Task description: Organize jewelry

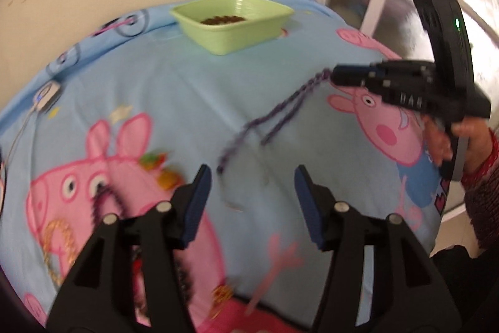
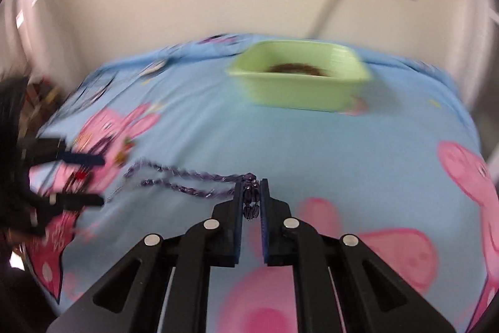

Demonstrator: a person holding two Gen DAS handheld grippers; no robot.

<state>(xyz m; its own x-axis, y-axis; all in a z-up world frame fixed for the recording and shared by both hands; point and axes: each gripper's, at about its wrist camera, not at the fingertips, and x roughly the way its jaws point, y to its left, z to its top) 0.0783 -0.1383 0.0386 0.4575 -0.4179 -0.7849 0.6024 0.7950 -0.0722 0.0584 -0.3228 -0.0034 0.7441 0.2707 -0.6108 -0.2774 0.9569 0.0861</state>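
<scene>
Motion blur is softening both views, and the dark contents of the green plastic tray [image 1: 232, 30] are too smeared to name. Jewelry at the left edge is lying partly hidden behind the left gripper [image 1: 252, 202], whose jaws are standing apart with nothing between them. The right gripper [image 2: 252, 198], held by a hand [image 1: 464, 142] in a red knit sleeve, is pinching one end of the purple beaded necklace [image 2: 187, 181], which is trailing across the blue cartoon-print sheet [image 1: 193, 89] toward the left gripper.
</scene>
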